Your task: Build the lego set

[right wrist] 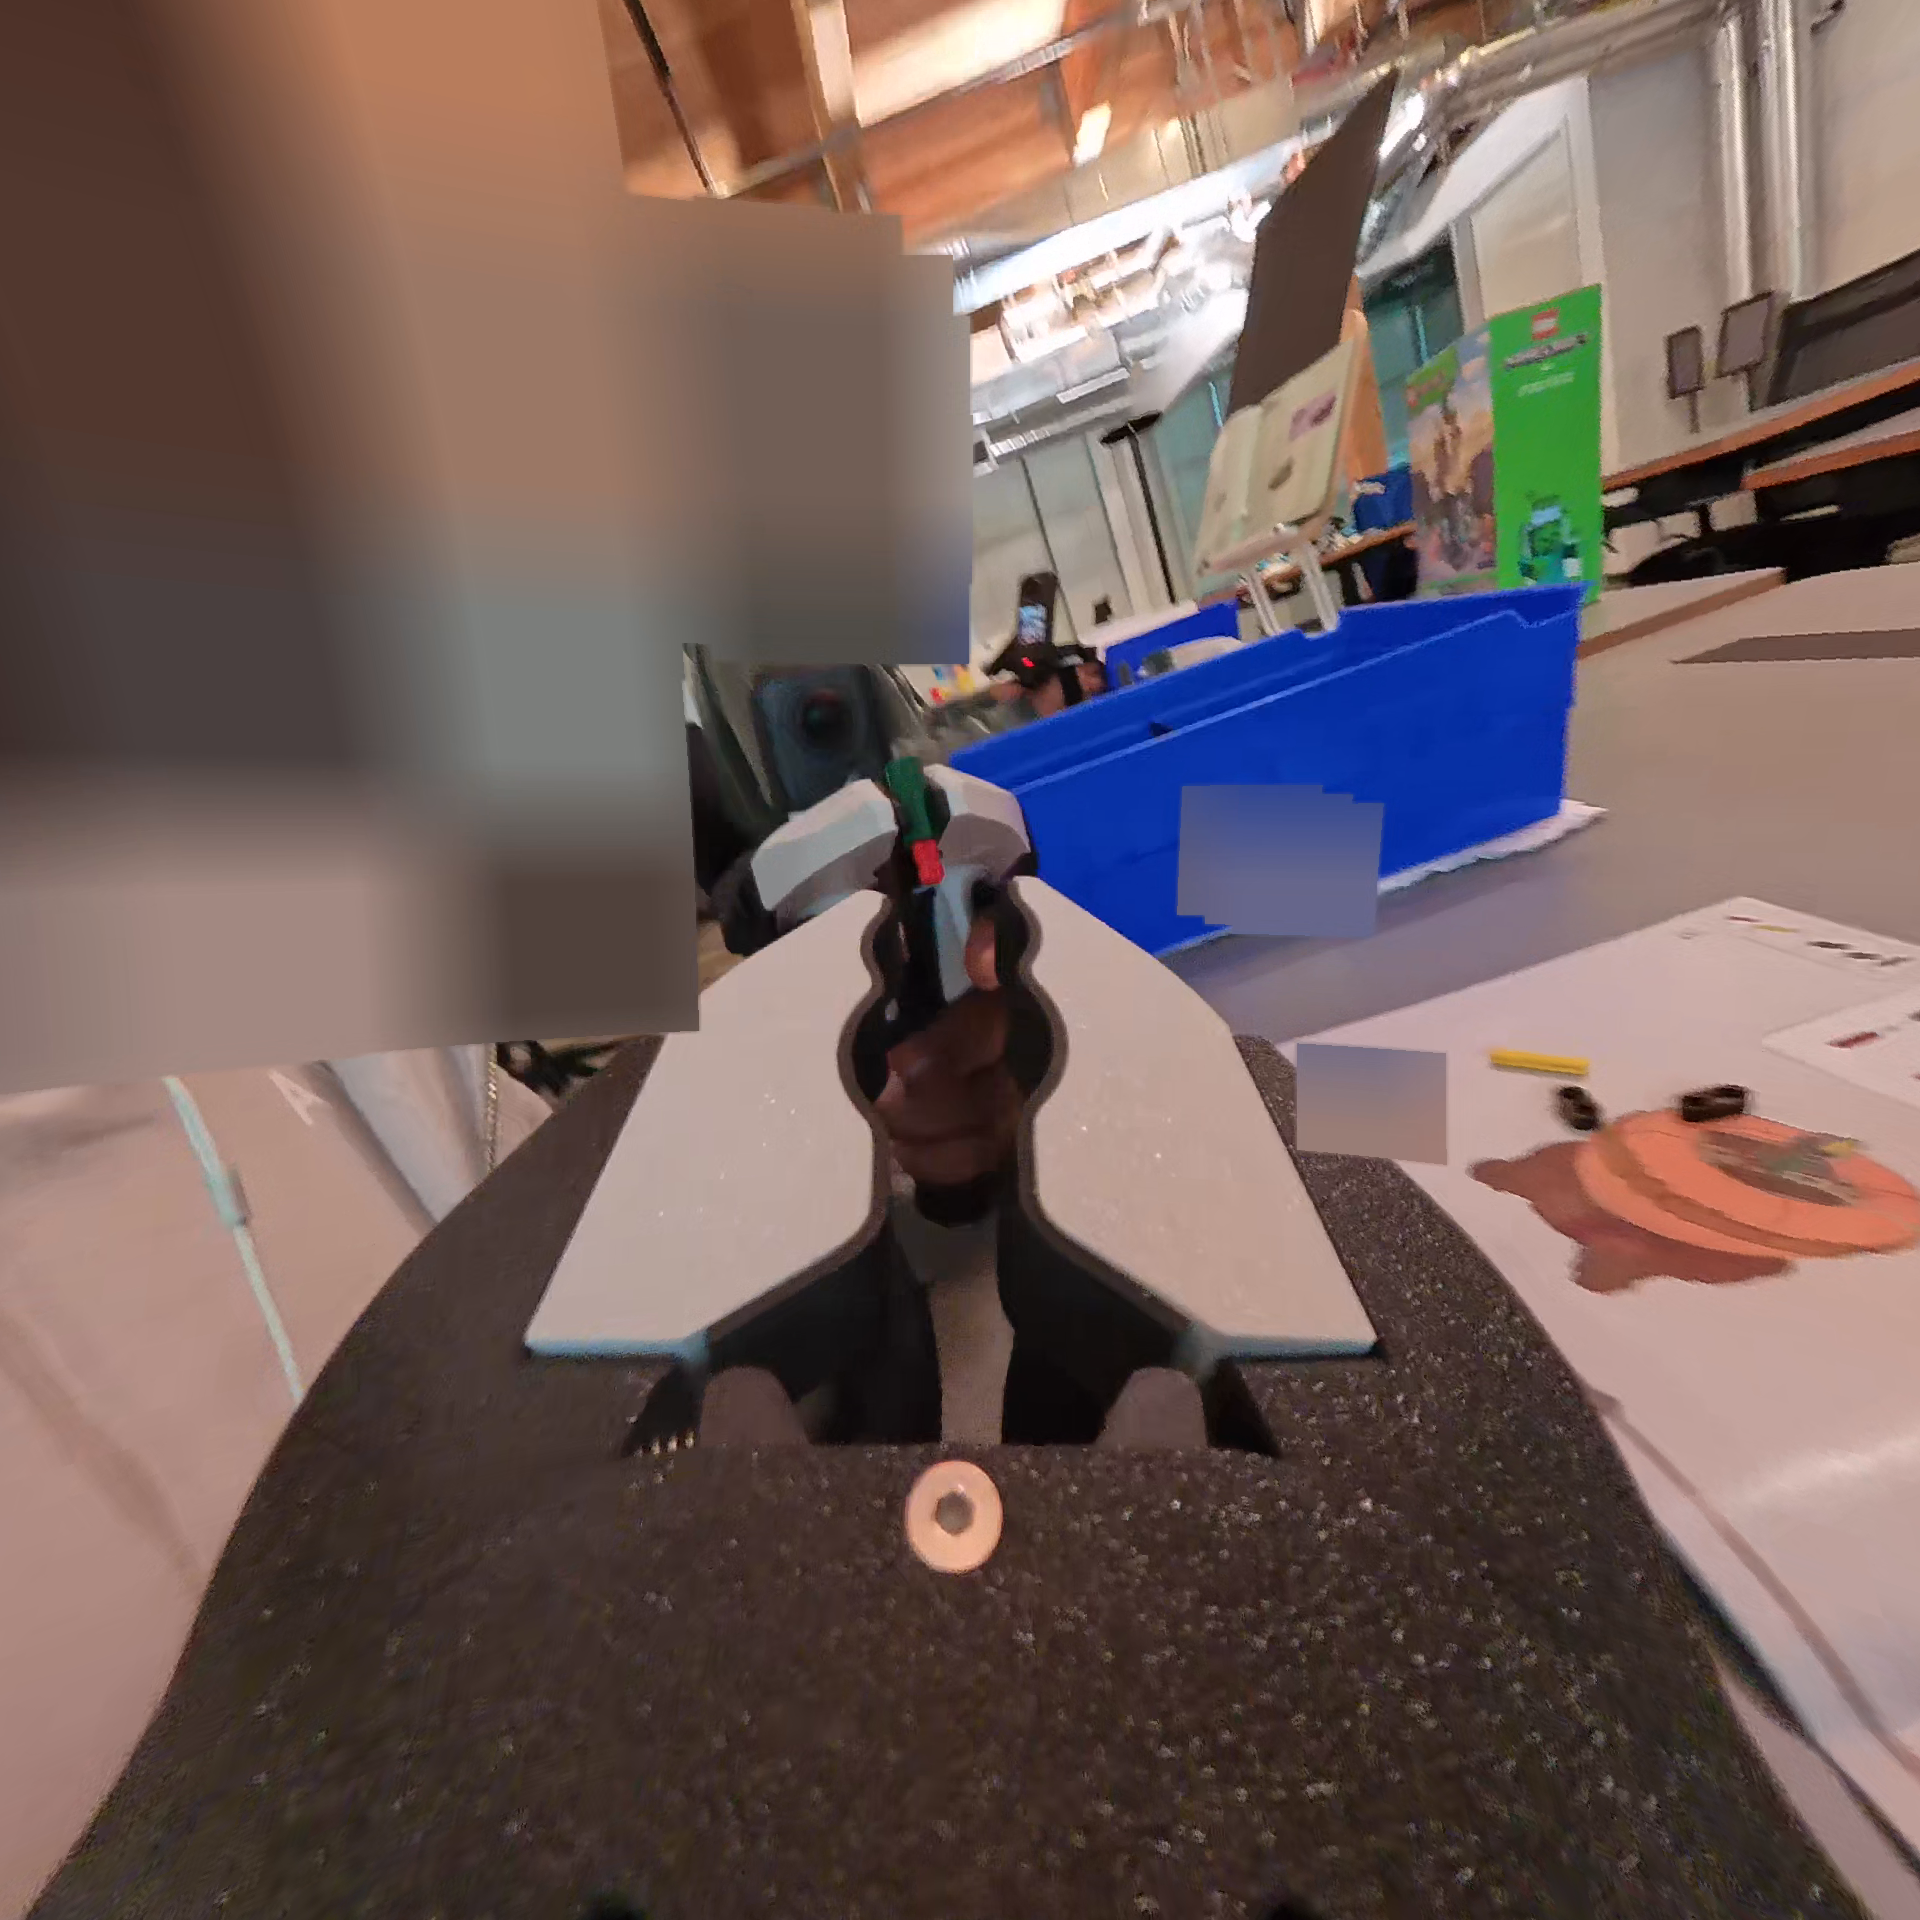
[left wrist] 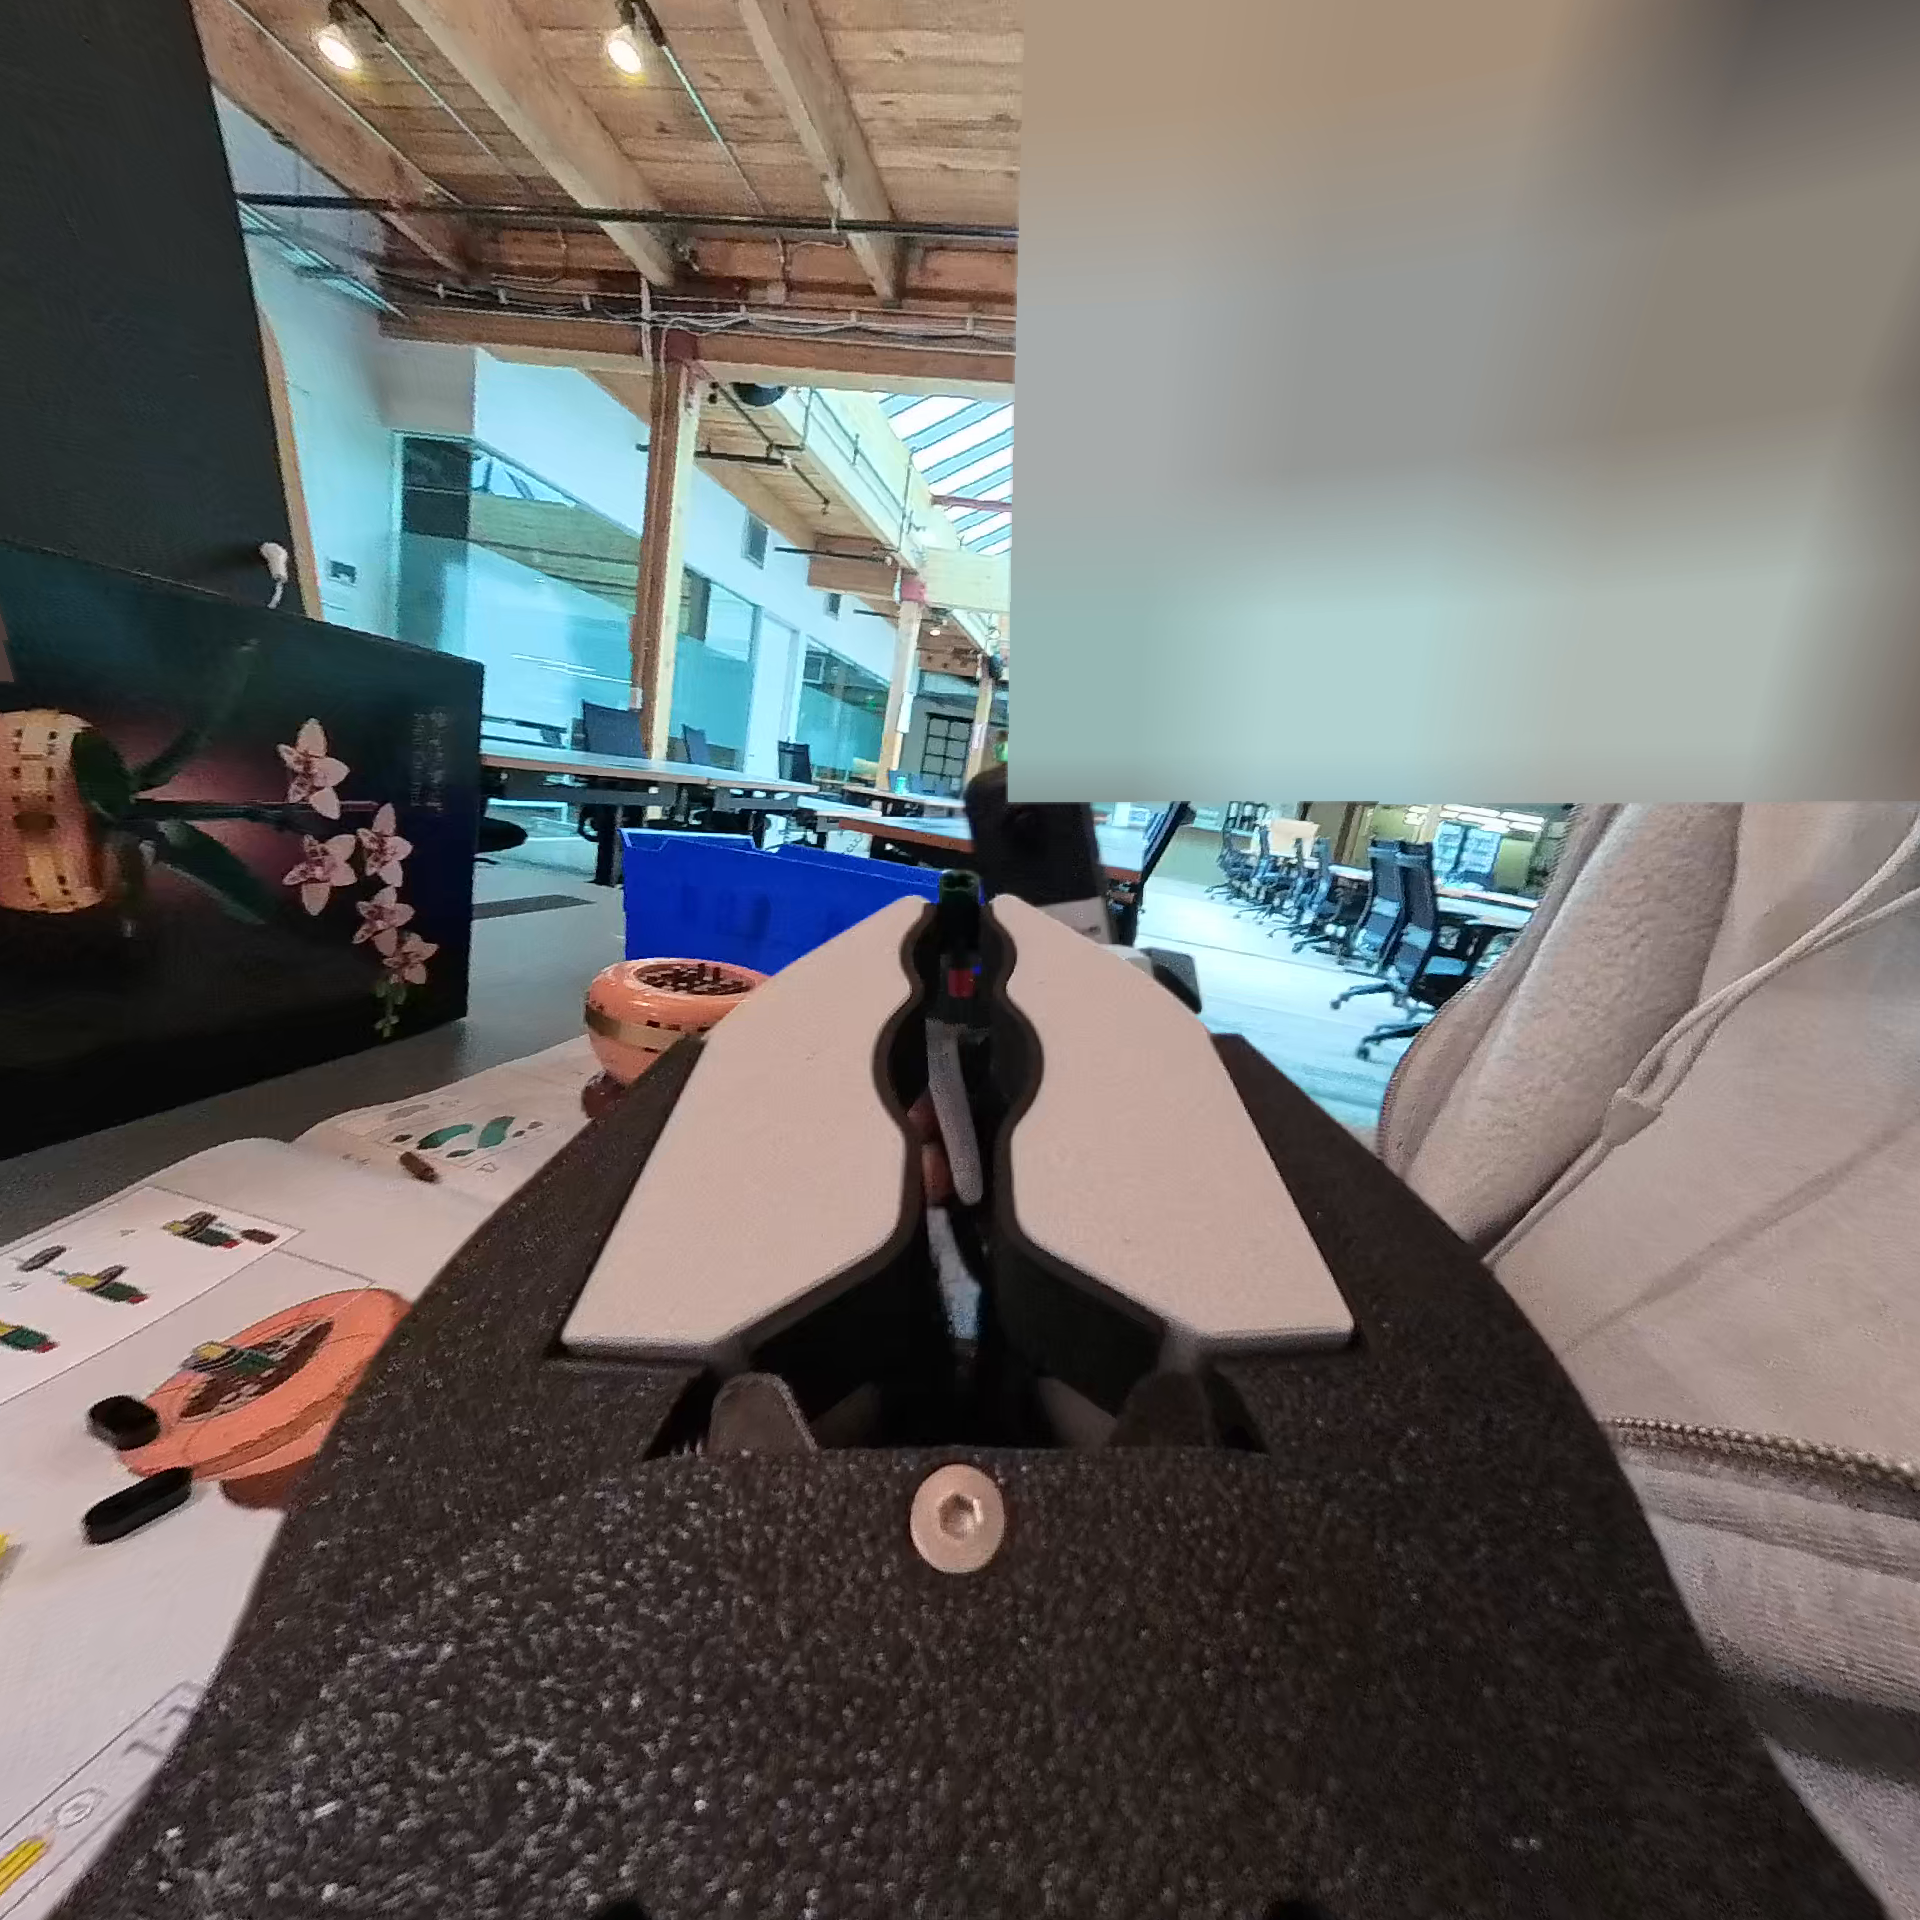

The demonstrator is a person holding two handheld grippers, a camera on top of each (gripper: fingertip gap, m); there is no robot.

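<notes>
A thin lego stem, with a green tip point(left wrist: 961, 885) above a red and black section point(left wrist: 961, 977), is held upright in the air between both grippers. My left gripper point(left wrist: 958, 909) is shut on it, with the green tip poking out past the fingertips. In the right wrist view the left gripper point(right wrist: 909, 821) clamps the green and red part point(right wrist: 914, 831) from the far side. My right gripper point(right wrist: 940, 914) is closed around the stem's black and grey lower end point(right wrist: 935, 961). A person's fingers point(right wrist: 935, 1122) show behind the gap.
A peach lego pot point(left wrist: 665, 1013) stands on the table by the open instruction booklet point(left wrist: 208, 1299) point(right wrist: 1558, 1351). Small black pieces point(left wrist: 125, 1421) point(right wrist: 1714, 1101) and a yellow piece point(right wrist: 1538, 1061) lie on the booklet. A blue bin point(right wrist: 1351, 727) and the set's dark box point(left wrist: 229, 831) stand behind. A grey hoodie point(left wrist: 1714, 1247) is close on the right.
</notes>
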